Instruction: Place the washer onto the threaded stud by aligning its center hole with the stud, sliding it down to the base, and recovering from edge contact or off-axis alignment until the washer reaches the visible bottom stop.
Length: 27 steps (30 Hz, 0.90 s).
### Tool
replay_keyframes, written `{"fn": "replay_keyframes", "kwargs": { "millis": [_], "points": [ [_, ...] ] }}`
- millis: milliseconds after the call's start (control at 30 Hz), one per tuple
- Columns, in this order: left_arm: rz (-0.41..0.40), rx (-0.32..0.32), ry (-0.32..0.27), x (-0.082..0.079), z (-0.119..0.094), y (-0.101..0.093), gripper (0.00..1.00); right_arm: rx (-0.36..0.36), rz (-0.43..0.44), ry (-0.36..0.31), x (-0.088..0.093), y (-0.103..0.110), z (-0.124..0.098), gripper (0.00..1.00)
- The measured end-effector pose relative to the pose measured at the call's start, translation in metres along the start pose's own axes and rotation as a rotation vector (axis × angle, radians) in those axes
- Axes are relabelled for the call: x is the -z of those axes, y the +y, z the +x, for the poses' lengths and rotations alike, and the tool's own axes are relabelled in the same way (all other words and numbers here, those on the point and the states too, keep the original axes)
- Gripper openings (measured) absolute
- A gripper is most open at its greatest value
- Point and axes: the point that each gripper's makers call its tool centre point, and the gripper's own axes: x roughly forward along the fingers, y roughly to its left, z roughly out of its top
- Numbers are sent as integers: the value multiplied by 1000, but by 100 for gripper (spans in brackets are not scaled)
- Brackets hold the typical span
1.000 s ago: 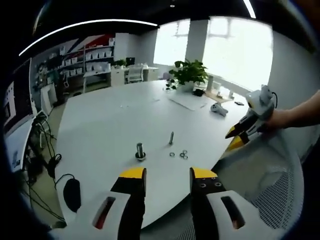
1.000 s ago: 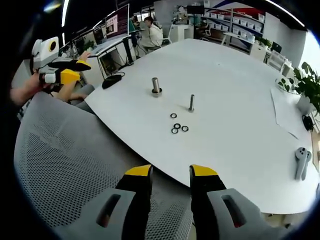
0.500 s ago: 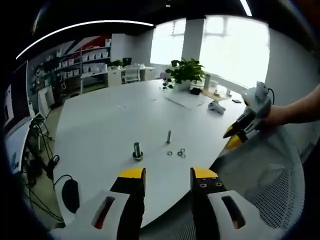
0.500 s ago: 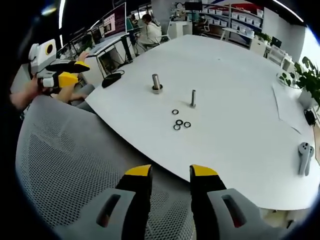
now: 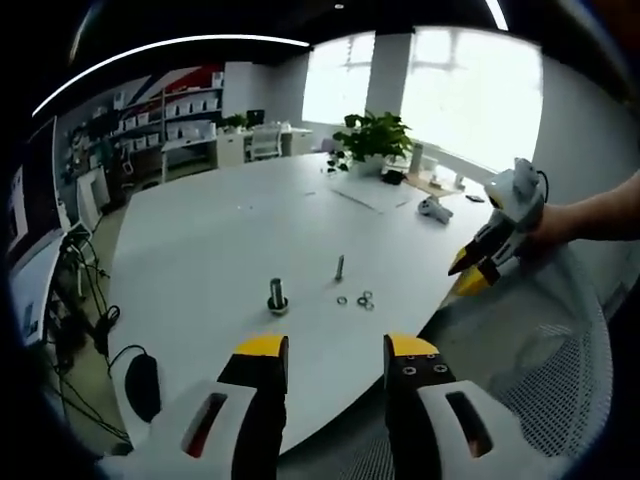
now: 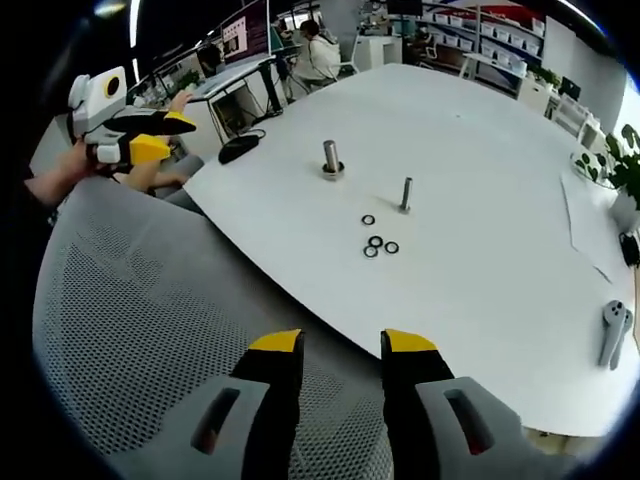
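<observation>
Near the middle of the right gripper view, on the white worktop [image 6: 480,150], four small washers [image 6: 377,241] lie loose just below the slim threaded stud [image 6: 405,192], which stands upright; a thicker bolt [image 6: 331,158] stands to its upper left. At the bottom, the right gripper [image 6: 341,345] hangs over a grey mesh chair [image 6: 140,330], jaws apart and holding nothing. At the upper left of that view the left gripper [image 6: 165,136] shows; in the left gripper view its own jaws also stand apart, empty, with a potted plant [image 5: 375,140] at the worktop's far edge.
</observation>
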Motion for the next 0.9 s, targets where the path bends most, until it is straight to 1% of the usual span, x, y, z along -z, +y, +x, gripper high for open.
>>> {"fn": "replay_keyframes", "kwargs": {
  "millis": [100,167,233,333,400,467,500,567,600,667,700,767,800,867,900],
  "points": [
    [20,-8,-4,0,0,1,36,-12,-3,16,0,1,0,34],
    [22,-13,3,2,1,2,36,-5,-30,37,-1,-2,2,35],
    [24,-18,1,0,0,2,36,-6,-50,48,-5,-5,9,35],
    [18,-25,-8,-3,-1,4,35,-4,-73,54,-15,-10,13,35],
    [5,-23,-11,-3,-1,4,35,-6,-86,46,-25,-11,22,35],
    [-2,-19,1,-2,0,2,35,-15,-85,45,-32,-11,31,35],
    [-1,-20,4,-1,0,2,35,-22,-87,50,-36,-10,37,35],
    [12,-23,5,-2,0,0,35,-28,-98,55,-43,-6,40,35],
    [15,-25,5,-2,-1,0,35,-31,-103,57,-42,-7,48,35],
    [18,-25,12,-1,-1,0,35,-32,-110,64,-45,-7,54,35],
    [16,-25,13,-1,-2,0,35,-34,-109,65,-49,-6,55,35],
    [14,-24,12,-1,-2,0,35,-44,-95,64,-51,-10,66,34],
    [13,-23,12,-1,-2,0,35,-50,-89,59,-53,-9,68,34],
    [14,-18,14,0,-1,0,35,-82,-72,35,-57,-5,73,34],
    [15,-14,14,0,-1,-1,36,-76,-61,44,-56,-7,75,34]
  ]
}}
